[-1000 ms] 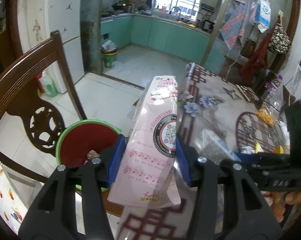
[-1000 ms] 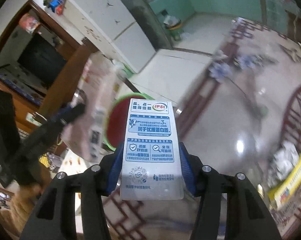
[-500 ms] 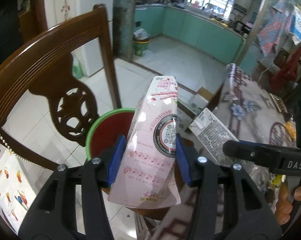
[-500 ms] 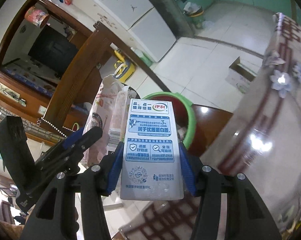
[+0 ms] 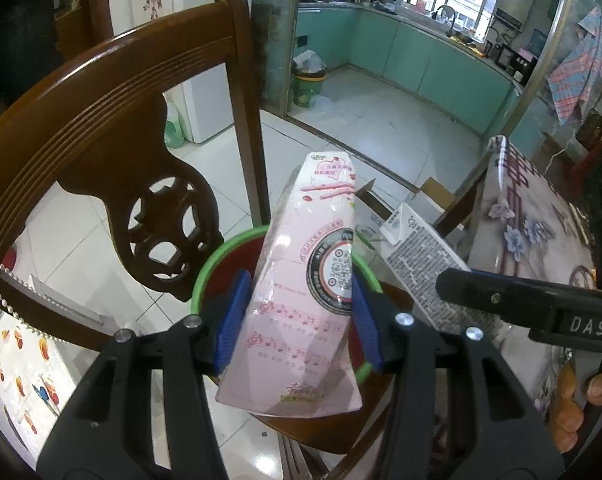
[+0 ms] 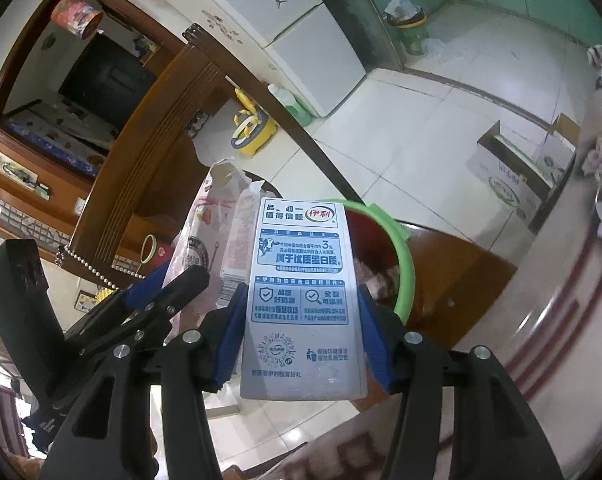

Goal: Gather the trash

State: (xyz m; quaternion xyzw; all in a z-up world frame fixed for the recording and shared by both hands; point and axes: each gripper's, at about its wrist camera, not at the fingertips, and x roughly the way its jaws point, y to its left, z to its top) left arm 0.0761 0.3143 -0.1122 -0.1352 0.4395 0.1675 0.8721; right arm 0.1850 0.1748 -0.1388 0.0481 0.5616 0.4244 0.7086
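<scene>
My left gripper [image 5: 301, 316] is shut on a pink milk carton [image 5: 309, 292], held upright over a green-rimmed red bin [image 5: 205, 276] that stands on a wooden chair seat. My right gripper [image 6: 301, 328] is shut on a white and blue milk carton [image 6: 301, 292], also above the bin [image 6: 405, 276], which has some scraps inside. In the left wrist view the white carton [image 5: 421, 264] and the right gripper's black finger [image 5: 521, 292] come in from the right. In the right wrist view the pink carton [image 6: 205, 232] and the left gripper [image 6: 161, 292] sit just to the left.
A carved wooden chair back [image 5: 101, 120] rises behind the bin. The table with a flowered cloth [image 5: 541, 240] lies to the right. Cardboard boxes [image 6: 513, 168] stand on the tiled floor, with a fridge [image 6: 301, 20] and a green kitchen bin [image 5: 309, 84] farther off.
Both grippers have swung left from the table to above the red bin, each still holding its carton. The chair back now fills the left side.
</scene>
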